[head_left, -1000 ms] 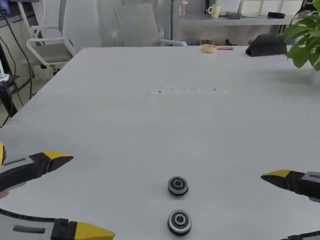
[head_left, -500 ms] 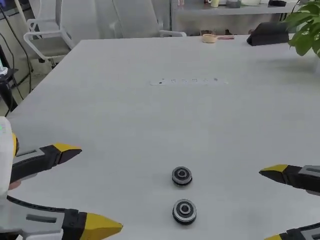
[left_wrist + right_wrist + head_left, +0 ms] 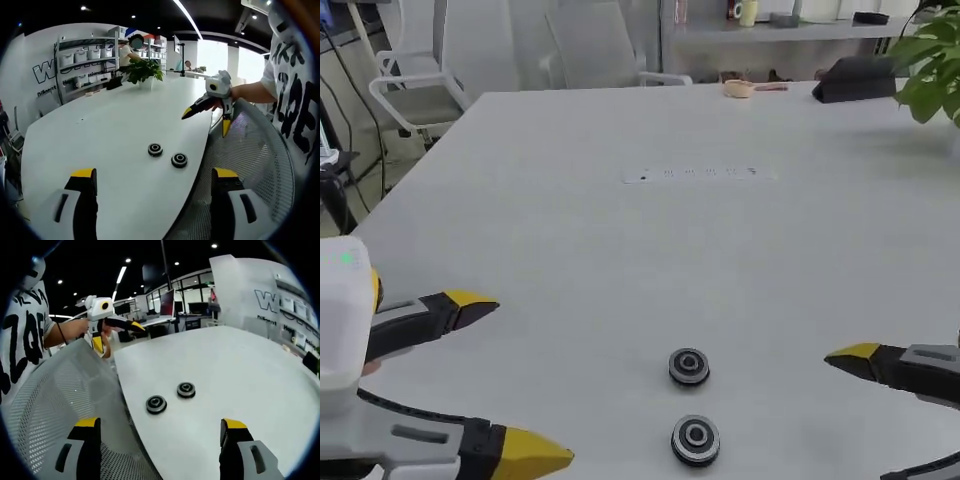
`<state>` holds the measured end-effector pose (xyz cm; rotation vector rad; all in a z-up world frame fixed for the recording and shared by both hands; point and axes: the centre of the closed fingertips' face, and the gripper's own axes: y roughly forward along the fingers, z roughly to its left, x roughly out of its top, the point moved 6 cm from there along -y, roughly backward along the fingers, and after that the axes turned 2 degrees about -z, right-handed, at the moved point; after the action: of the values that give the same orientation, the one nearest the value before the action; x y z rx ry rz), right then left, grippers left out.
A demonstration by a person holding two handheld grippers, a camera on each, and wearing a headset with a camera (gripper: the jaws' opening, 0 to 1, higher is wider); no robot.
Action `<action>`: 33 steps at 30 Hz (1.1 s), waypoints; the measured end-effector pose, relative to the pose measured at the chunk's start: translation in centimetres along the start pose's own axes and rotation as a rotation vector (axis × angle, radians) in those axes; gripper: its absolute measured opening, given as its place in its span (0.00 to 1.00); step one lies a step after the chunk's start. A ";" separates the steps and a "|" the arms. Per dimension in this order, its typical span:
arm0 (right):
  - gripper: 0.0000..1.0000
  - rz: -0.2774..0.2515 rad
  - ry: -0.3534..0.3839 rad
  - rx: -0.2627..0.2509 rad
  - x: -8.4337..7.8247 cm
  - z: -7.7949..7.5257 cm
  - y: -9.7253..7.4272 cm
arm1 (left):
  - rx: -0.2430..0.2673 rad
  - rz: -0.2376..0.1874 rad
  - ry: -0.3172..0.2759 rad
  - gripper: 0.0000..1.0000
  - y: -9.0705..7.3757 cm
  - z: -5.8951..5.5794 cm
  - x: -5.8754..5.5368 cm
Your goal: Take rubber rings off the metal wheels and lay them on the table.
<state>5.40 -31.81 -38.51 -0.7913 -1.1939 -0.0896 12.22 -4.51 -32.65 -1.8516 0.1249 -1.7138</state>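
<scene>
My left gripper (image 3: pixel 154 175): jaws spread wide, holding nothing. My right gripper (image 3: pixel 160 423): same, released. Between them, on the smooth matte grey worktop (image 3: pixel 620 240), the farther wheel (image 3: pixel 689 366) and nearer wheel (image 3: pixel 695 439) lie flat, just apart. Both are small metal discs, with dark rubber rings round shiny hubs.

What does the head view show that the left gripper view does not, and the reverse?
The head view adds a mug on the far shelf. The left gripper view adds a lettered shirt, grey mesh and ceiling lights. Both share the table, the far wheel, the near wheel, the plant, the left hand-held gripper and the right hand-held gripper, both open.
</scene>
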 end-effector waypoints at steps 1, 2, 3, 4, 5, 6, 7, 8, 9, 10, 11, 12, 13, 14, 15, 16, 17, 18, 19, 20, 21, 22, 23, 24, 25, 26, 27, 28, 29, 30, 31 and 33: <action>0.99 0.000 -0.002 0.002 0.0 -0.1 0.1 | -0.003 0.001 0.000 0.93 0.1 0.0 0.0; 0.99 0.001 -0.003 0.004 0.0 -0.1 0.1 | -0.005 0.002 0.001 0.93 0.2 0.1 0.0; 0.99 0.001 -0.006 0.004 0.0 -0.2 0.1 | -0.008 0.002 0.003 0.93 0.3 0.1 0.0; 0.99 0.001 -0.007 0.004 0.0 -0.2 0.1 | -0.009 0.002 0.003 0.93 0.3 0.1 0.0; 0.99 0.001 -0.008 0.004 0.0 -0.2 0.1 | -0.010 0.002 0.003 0.93 0.4 0.1 0.0; 0.99 0.001 -0.009 0.004 0.0 -0.3 0.2 | -0.011 0.003 0.003 0.93 0.4 0.1 0.0; 0.99 -0.003 -0.013 0.011 0.0 -0.3 0.4 | -0.025 0.003 0.008 0.92 0.8 0.1 0.0; 0.99 -0.007 -0.017 0.017 0.1 -0.3 0.6 | -0.031 0.003 0.013 0.92 1.0 0.1 -0.1; 0.99 -0.006 -0.021 0.021 0.1 -0.2 0.7 | -0.035 0.004 0.014 0.92 1.1 0.1 -0.1; 0.99 -0.009 -0.029 0.029 0.2 -0.2 0.9 | -0.042 0.008 0.014 0.92 1.3 0.1 -0.2; 0.99 -0.012 -0.035 0.033 0.2 -0.1 1.0 | -0.046 0.010 0.016 0.92 1.4 0.1 -0.3; 0.99 -0.013 -0.037 0.036 0.2 -0.2 1.2 | -0.049 0.011 0.018 0.92 1.5 0.1 -0.3; 0.99 -0.015 -0.041 0.040 0.2 -0.3 1.4 | -0.057 0.015 0.019 0.92 1.7 0.0 -0.4; 0.99 -0.017 -0.043 0.044 0.2 -0.5 1.5 | -0.061 0.017 0.020 0.92 1.8 0.0 -0.4; 0.96 -0.018 -0.045 0.049 0.2 -0.5 1.7 | -0.066 0.020 0.022 0.92 2.0 0.0 -0.4; 0.93 -0.015 -0.045 0.055 0.2 -0.6 1.8 | -0.070 0.023 0.025 0.92 2.1 0.0 -0.5; 0.92 -0.014 -0.047 0.060 0.1 -0.6 2.1 | -0.076 0.026 0.029 0.91 2.3 0.1 -0.5; 0.93 -0.013 -0.049 0.066 0.1 -0.6 2.3 | -0.082 0.029 0.033 0.91 2.5 0.1 -0.6; 0.93 -0.013 -0.054 0.070 0.0 -0.5 2.5 | -0.087 0.031 0.032 0.91 2.7 0.1 -0.6; 0.92 -0.010 -0.061 0.078 -0.1 -0.5 2.7 | -0.092 0.032 0.033 0.90 2.9 0.1 -0.6; 0.91 -0.004 -0.063 0.083 -0.2 -0.5 2.9 | -0.098 0.034 0.035 0.89 3.1 0.1 -0.7; 0.90 0.001 -0.066 0.086 -0.4 -0.8 3.0 | -0.103 0.036 0.040 0.88 3.2 0.2 -0.7; 0.89 0.002 -0.072 0.092 -0.6 -0.9 3.2 | -0.110 0.042 0.046 0.87 3.5 0.2 -0.9; 0.88 0.001 -0.077 0.096 -0.7 -1.0 3.4 | -0.118 0.051 0.049 0.86 3.7 0.1 -1.0; 0.86 0.000 -0.082 0.100 -0.7 -1.1 3.5 | -0.126 0.056 0.055 0.85 4.0 0.1 -1.0; 0.85 0.000 -0.084 0.103 -0.8 -1.1 3.7 | -0.132 0.055 0.060 0.85 4.2 0.1 -1.0; 0.84 -0.001 -0.087 0.108 -0.8 -1.2 3.9 | -0.140 0.055 0.064 0.84 4.4 0.0 -1.0; 0.82 0.000 -0.090 0.112 -0.9 -1.2 4.0 | -0.143 0.055 0.063 0.84 4.6 0.0 -1.1; 0.80 0.004 -0.093 0.118 -1.0 -1.3 4.2 | -0.152 0.057 0.061 0.84 4.9 0.0 -1.1; 0.79 0.006 -0.095 0.121 -1.1 -1.4 4.4 | -0.159 0.057 0.060 0.84 5.2 -0.1 -1.2; 0.77 0.009 -0.100 0.124 -1.2 -1.4 4.6 | -0.172 0.060 0.060 0.83 5.6 -0.2 -1.3; 0.74 0.016 -0.116 0.135 -1.4 -1.4 4.9 | -0.188 0.068 0.066 0.82 6.1 -0.4 -1.4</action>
<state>8.23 -29.53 -42.38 -0.6949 -1.2893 0.0501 13.63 -8.96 -36.80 -1.9005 0.3835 -1.7676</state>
